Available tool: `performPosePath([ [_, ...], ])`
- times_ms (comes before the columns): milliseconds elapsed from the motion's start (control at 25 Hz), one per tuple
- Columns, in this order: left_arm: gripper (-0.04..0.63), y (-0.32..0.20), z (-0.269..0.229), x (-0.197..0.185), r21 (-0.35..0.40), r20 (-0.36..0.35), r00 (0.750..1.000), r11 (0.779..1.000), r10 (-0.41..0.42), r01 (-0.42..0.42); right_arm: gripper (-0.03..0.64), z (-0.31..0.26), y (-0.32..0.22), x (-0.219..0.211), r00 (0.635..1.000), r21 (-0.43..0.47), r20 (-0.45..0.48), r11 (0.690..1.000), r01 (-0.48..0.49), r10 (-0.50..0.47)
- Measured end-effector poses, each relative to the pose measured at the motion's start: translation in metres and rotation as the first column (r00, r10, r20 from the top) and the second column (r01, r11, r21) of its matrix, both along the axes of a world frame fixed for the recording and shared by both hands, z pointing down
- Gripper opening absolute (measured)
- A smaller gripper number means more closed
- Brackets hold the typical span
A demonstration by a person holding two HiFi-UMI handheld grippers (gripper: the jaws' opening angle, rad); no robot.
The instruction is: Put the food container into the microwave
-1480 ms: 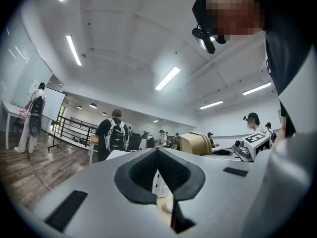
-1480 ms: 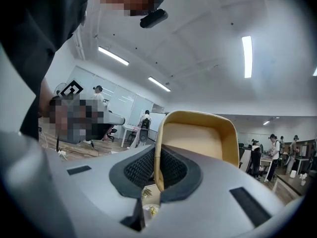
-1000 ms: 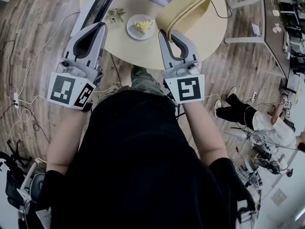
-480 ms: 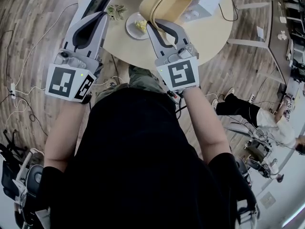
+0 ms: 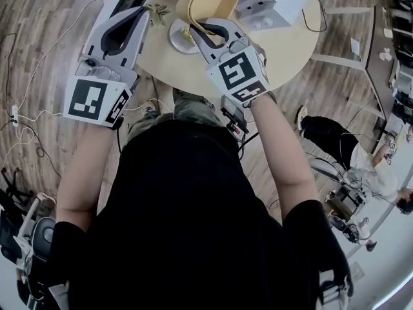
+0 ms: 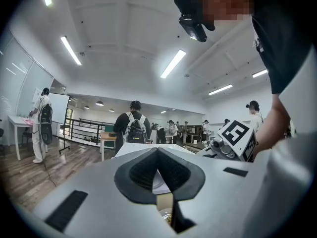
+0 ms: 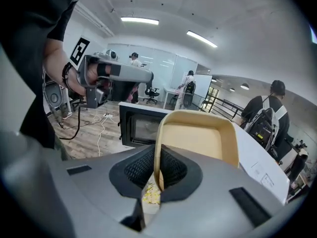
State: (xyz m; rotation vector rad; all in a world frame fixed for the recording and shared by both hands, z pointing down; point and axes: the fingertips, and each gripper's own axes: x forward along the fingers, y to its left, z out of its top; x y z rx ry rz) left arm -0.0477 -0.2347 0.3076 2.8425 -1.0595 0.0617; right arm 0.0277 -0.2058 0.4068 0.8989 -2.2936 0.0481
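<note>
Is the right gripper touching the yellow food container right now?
Touching. In the right gripper view, the right gripper has its jaws shut on the rim of the food container, one pad on each side.

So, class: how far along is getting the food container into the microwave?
Done: the microwave door stands open; the right gripper pinches the container by its rim, holding it above the table. In hand: carrying it across. Left: setting it inside and letting go. The left gripper is shut, empty.
</note>
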Motion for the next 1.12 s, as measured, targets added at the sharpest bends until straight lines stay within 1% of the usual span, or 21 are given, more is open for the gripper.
performPosePath([
  [120,0.018,-0.005,0.006,0.002,0.005,0.020,1.000,1.000,-0.005,0.004,0.032,0.020,-0.004,0.000,0.998,-0.078,-0.035,0.996,0.041,-0.044],
  [360,0.018,-0.017,0.024,0.009,-0.003,0.059,0.998,1.000,-0.014,0.014,0.032,0.056,-0.012,0.009,0.990,-0.179,-0.099,0.980,0.084,-0.103],
  [560,0.018,-0.022,0.034,0.014,-0.012,0.078,0.997,1.000,-0.019,0.020,0.032,0.073,-0.018,0.014,0.977,-0.234,-0.141,0.965,0.121,-0.157],
  [720,0.019,-0.023,0.042,0.017,-0.022,0.093,0.995,1.000,-0.021,0.023,0.032,0.086,-0.023,0.019,0.971,-0.279,-0.163,0.952,0.125,-0.175],
  [880,0.018,-0.027,0.046,0.017,-0.021,0.103,0.994,0.999,-0.027,0.030,0.032,0.103,-0.029,0.027,0.958,-0.316,-0.213,0.941,0.120,-0.194],
  [1120,0.018,-0.028,0.051,0.019,-0.025,0.131,0.991,0.999,-0.029,0.032,0.032,0.122,-0.041,0.040,0.932,-0.332,-0.293,0.937,0.111,-0.215],
])
